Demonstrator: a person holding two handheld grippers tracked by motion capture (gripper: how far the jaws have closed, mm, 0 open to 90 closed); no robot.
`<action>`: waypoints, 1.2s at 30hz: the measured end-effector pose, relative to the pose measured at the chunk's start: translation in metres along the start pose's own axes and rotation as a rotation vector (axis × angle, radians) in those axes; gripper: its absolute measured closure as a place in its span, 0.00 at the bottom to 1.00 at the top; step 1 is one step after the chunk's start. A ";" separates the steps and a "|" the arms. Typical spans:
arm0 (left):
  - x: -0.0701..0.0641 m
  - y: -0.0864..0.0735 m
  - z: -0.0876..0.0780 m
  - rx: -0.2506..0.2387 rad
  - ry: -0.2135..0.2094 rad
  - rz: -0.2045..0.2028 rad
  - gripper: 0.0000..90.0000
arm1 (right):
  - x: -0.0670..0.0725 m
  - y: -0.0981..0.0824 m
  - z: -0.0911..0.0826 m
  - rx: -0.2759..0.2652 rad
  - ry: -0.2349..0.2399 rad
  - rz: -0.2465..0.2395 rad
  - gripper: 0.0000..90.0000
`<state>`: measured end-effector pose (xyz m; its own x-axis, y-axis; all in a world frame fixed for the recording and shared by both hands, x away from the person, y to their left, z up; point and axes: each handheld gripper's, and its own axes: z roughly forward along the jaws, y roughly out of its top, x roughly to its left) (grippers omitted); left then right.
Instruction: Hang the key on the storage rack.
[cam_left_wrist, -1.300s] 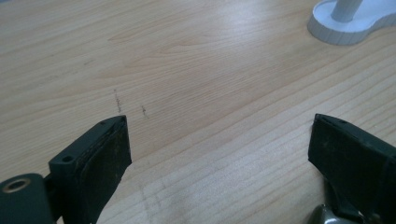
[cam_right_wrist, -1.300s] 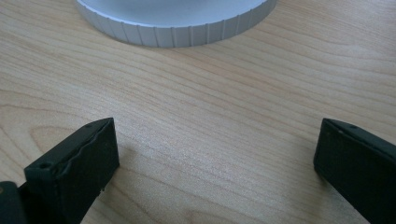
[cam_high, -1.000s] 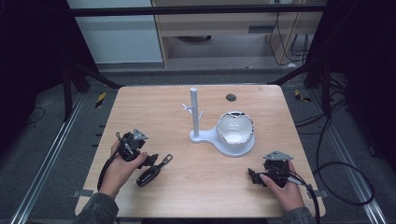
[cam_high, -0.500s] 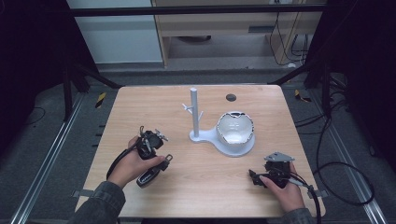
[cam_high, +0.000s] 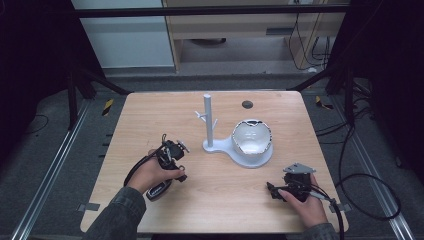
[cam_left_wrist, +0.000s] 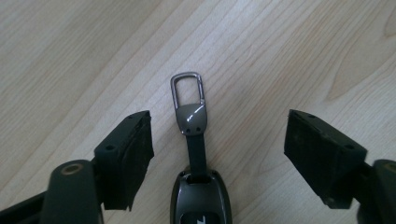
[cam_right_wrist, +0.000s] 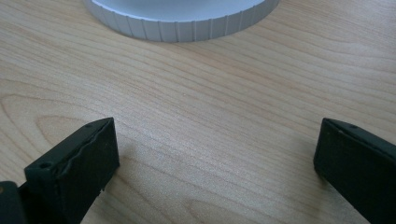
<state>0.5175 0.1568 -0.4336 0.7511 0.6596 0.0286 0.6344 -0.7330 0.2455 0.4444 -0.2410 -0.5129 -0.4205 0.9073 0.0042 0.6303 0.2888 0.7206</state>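
A dark key fob (cam_left_wrist: 201, 205) lies on the wooden table (cam_high: 225, 200), its strap leading to a metal carabiner clip (cam_left_wrist: 188, 88). In the high view the fob (cam_high: 159, 190) sticks out below the person's left hand. My left gripper (cam_left_wrist: 217, 154) points down over it with the strap between the jaws, and neither pad touches it. The jaws have just been closing but still stand apart. In the high view the left gripper (cam_high: 176, 170) is left of centre. My right gripper (cam_right_wrist: 217, 158) is open over bare wood, resting at the front right (cam_high: 276, 190).
A white stand with an upright pegged post (cam_high: 208, 120) and a heart-shaped dish (cam_high: 252, 137) sits mid-table. Its ribbed base (cam_right_wrist: 182, 18) lies just ahead of my right gripper. A small dark round hole (cam_high: 247, 104) marks the far table edge.
The left hand and its gripper have moved right, from beside the key fob to directly over it. The right hand has stayed where it was.
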 end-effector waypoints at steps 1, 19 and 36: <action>0.001 0.000 0.001 0.013 0.001 -0.006 0.27 | 0.000 0.000 0.000 0.000 0.001 0.000 0.00; 0.012 -0.008 0.016 0.063 0.001 -0.010 0.44 | 0.000 -0.001 0.000 -0.002 -0.007 -0.001 0.00; 0.012 -0.009 0.023 0.092 0.001 -0.001 0.67 | 0.001 -0.001 0.000 -0.002 -0.010 0.000 0.00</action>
<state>0.5248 0.1680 -0.4578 0.7502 0.6606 0.0293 0.6494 -0.7444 0.1553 0.4436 -0.2406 -0.5133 -0.4137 0.9104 -0.0027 0.6293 0.2881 0.7218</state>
